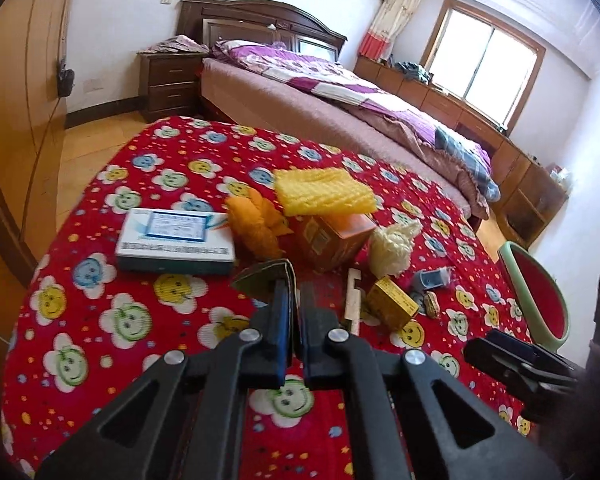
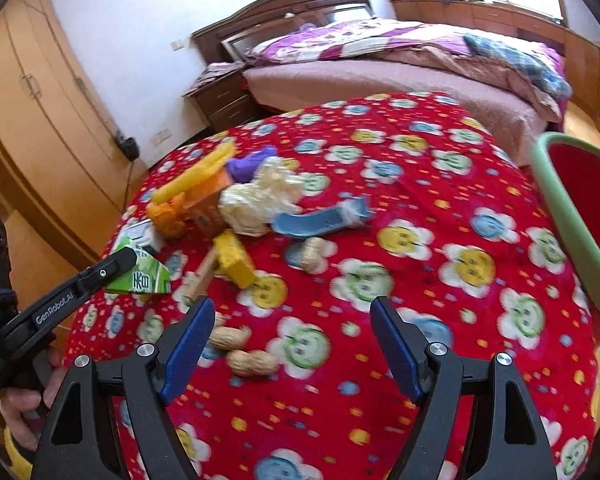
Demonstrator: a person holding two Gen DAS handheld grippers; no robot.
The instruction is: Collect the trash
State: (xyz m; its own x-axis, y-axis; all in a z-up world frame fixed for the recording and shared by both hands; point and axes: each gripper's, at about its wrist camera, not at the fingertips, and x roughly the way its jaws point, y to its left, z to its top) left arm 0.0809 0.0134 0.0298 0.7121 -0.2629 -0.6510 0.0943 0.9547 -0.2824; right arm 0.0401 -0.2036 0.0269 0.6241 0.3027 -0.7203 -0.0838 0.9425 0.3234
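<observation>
Left gripper [image 2: 118, 266] clamped on the green carton [image 2: 144, 276]; we carry it right to the watermelon bin [image 2: 572, 216], lifting above the rim. Right gripper [image 2: 292, 328] gapes wide, holding nothing, 2 peanuts [image 2: 240, 350] just ahead of its tips

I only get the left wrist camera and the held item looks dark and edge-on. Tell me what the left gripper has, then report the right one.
Observer: The left gripper is shut on a green carton with white print on its side.
Operator: Now the right gripper.
Observer: The right gripper is wide open and holds nothing, above the red cloth.
Operator: Name what lies nearest it.
Observer: Two peanuts lie on the cloth beside one of its fingers.
</observation>
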